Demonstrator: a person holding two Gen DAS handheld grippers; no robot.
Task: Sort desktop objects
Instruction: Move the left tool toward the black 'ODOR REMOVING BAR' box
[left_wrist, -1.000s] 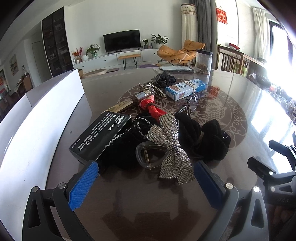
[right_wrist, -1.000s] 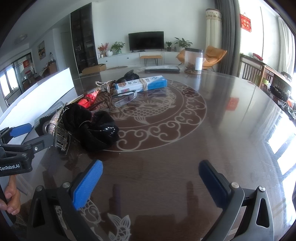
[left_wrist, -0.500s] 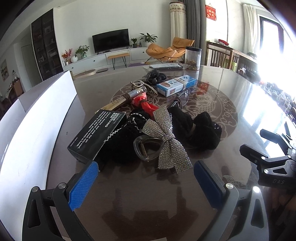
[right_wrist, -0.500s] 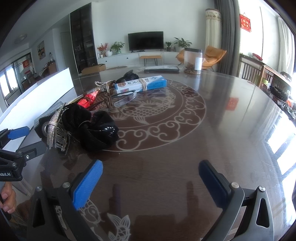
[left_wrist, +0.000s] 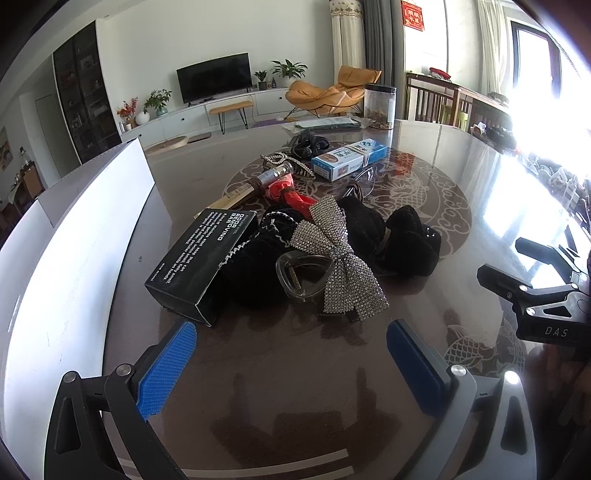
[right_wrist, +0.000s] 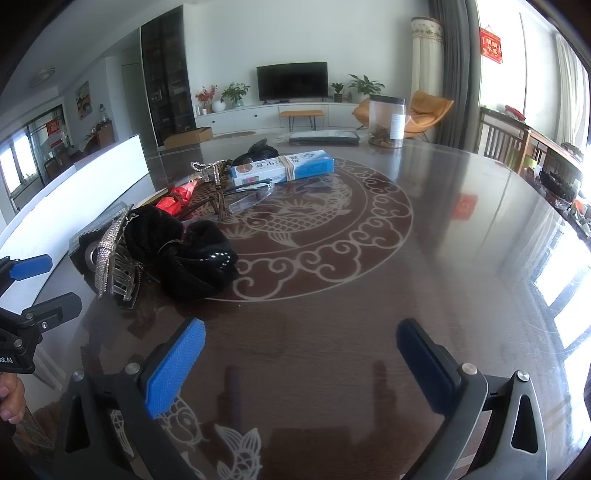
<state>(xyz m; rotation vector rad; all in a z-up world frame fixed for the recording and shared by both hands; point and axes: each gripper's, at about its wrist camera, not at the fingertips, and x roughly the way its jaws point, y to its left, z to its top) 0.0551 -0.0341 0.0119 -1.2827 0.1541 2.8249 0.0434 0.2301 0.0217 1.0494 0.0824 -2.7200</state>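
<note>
A pile lies on the dark table: a silver rhinestone bow hair clip (left_wrist: 338, 258) on a clear claw clip (left_wrist: 301, 271), black scrunchies (left_wrist: 406, 240), a black box (left_wrist: 203, 258), a red wrapped item (left_wrist: 291, 195) and a blue-white toothpaste box (left_wrist: 349, 158). My left gripper (left_wrist: 291, 365) is open and empty, just short of the bow clip. My right gripper (right_wrist: 299, 365) is open and empty, right of the pile, above bare table. The pile shows in the right wrist view: bow clip (right_wrist: 109, 251), scrunchies (right_wrist: 195, 254), toothpaste box (right_wrist: 284, 170).
A long white box (left_wrist: 74, 251) runs along the table's left side. A clear jar (right_wrist: 386, 122) and a flat dark case (right_wrist: 323, 138) stand at the far edge. Glasses (right_wrist: 247, 199) lie near the toothpaste box. The right gripper's frame (left_wrist: 543, 295) shows at right.
My left gripper has drawn back a little from the pile and swung slightly right. The right gripper has stayed still.
</note>
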